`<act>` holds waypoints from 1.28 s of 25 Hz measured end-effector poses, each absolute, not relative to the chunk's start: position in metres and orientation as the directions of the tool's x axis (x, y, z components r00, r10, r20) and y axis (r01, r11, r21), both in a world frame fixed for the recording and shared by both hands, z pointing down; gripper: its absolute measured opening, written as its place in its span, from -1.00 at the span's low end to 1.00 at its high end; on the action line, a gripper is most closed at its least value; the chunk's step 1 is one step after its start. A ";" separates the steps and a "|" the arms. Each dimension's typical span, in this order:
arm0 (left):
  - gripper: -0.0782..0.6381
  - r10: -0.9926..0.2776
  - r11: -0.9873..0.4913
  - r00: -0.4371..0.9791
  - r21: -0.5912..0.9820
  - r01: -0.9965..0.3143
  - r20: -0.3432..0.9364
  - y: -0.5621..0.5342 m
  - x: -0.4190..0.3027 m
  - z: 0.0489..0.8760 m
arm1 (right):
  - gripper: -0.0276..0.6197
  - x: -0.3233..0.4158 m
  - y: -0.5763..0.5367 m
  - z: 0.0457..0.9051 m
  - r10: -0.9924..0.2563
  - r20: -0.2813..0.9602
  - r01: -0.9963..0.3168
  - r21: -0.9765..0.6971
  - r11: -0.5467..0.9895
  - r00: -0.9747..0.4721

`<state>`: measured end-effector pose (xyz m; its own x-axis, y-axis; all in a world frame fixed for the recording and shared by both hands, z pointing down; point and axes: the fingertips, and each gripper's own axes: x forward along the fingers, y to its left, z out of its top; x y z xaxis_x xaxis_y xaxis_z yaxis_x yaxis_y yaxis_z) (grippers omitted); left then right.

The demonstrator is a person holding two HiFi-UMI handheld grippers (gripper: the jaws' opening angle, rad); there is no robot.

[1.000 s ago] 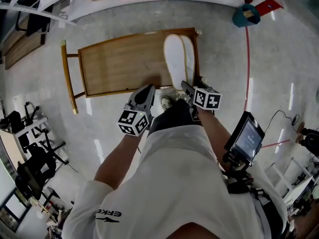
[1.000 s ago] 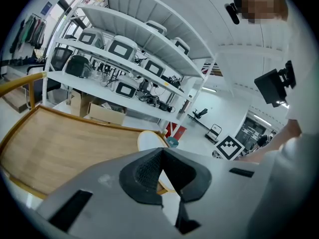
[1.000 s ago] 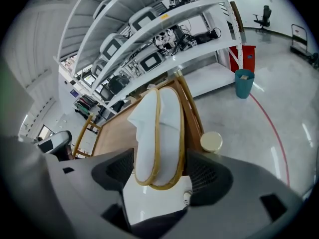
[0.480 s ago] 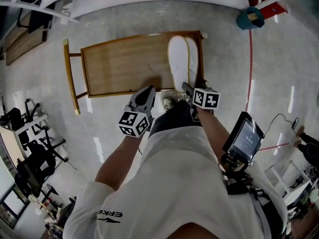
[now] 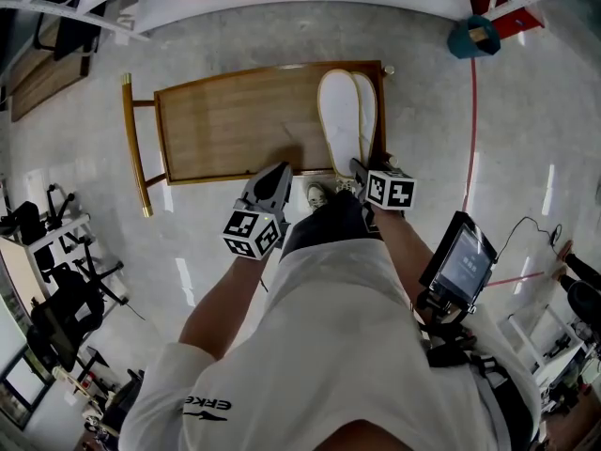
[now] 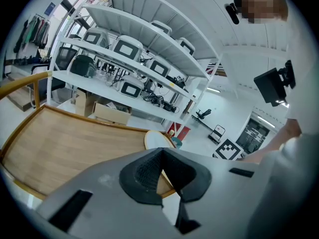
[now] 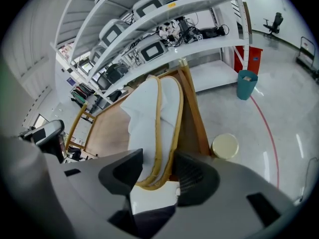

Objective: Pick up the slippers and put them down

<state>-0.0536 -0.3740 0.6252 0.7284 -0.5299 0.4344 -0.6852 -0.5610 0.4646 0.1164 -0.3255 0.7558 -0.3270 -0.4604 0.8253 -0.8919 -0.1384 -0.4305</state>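
The slippers [image 5: 349, 120] are white, edged in tan along the sole rims. The table [image 5: 225, 120] under them is light brown wood with a straight grain and a darker golden rim. My left gripper [image 6: 159, 151] is plain grey with black cross-hatched pads [image 6: 143, 176], and its cube [image 5: 252, 232] carries black-and-white square markers. The floor [image 5: 84, 158] is pale glossy grey, crossed by a thin red line [image 5: 470, 130], and the bin [image 5: 472, 34] is teal. My shirt [image 5: 329, 346] is white, my trousers [image 5: 329, 222] black
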 end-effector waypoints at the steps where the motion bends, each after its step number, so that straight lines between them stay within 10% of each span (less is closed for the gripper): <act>1: -0.77 -0.529 -0.561 0.729 0.465 -0.684 0.434 -0.374 -0.053 0.625 | -0.31 0.116 -0.326 0.755 -0.465 0.822 -0.892 -0.432 -0.132 -0.329; 32: -0.77 -0.541 -0.583 0.736 0.449 -0.677 0.407 -0.370 -0.065 0.616 | -0.74 0.093 -0.331 0.708 -0.655 0.589 -0.735 -0.674 -0.074 -0.474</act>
